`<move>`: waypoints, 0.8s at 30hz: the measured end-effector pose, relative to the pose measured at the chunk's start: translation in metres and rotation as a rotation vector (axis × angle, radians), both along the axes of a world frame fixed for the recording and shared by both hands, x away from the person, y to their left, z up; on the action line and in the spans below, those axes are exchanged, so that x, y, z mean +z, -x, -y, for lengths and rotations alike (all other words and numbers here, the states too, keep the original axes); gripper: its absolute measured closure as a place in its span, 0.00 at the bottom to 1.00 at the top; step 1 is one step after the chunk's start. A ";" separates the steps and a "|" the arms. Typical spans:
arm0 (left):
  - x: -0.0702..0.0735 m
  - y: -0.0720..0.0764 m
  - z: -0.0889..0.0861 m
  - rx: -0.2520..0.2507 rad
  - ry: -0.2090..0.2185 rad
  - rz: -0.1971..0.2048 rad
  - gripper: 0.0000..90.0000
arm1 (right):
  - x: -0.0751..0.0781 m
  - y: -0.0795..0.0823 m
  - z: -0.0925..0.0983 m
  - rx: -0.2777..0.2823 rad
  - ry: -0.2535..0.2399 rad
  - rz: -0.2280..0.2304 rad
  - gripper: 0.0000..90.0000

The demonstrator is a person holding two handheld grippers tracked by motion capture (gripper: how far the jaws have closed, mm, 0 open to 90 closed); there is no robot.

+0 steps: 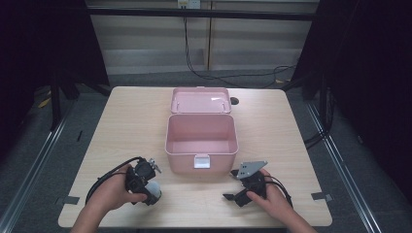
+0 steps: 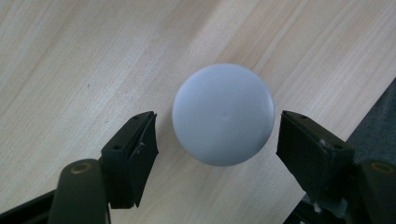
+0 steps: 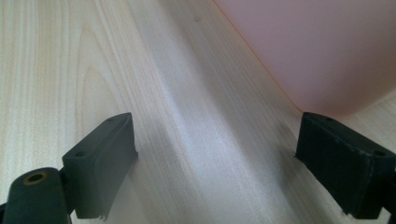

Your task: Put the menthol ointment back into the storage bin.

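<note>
A pale grey ball (image 2: 223, 114) lies on the wooden table between the black jaws of my left gripper (image 2: 217, 128), with a small gap on each side, so the pads do not press on it. In the high view the ball (image 1: 155, 194) sits near the table's front left, under the left gripper (image 1: 150, 189), which points down. My right gripper (image 1: 230, 184) rests at the front right, open with nothing in it, just right of the pink box's front corner. An open pink box (image 1: 184, 162) stands mid-table with nothing inside, its lid (image 1: 200, 100) folded back.
The box's pink wall (image 3: 322, 51) shows at the upper right of the right gripper view, close to one jaw of the right gripper (image 3: 217, 128). Bare wooden table (image 1: 121, 126) lies left and right of the box. The table's front edge is close behind the ball. Cables lie on the floor beyond.
</note>
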State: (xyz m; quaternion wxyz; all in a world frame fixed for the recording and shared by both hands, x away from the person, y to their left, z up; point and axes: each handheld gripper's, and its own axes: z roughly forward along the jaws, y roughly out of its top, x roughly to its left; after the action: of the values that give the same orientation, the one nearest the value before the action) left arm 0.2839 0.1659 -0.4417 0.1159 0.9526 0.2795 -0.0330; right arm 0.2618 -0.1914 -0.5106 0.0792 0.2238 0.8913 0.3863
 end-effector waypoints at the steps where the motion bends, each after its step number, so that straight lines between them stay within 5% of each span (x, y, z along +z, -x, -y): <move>1: 0.001 -0.002 0.002 0.005 0.000 -0.005 0.34 | 0.000 0.000 0.000 0.002 -0.001 0.001 0.12; 24: 0.008 -0.015 0.015 0.092 -0.086 -0.101 0.55 | 0.000 0.000 -0.001 -0.004 -0.001 0.001 0.12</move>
State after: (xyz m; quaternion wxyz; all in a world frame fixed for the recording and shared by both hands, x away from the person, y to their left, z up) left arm 0.2992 0.1505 -0.4332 0.0619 0.9399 0.3297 -0.0633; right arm 0.2615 -0.1907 -0.5108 0.0804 0.2256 0.8905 0.3868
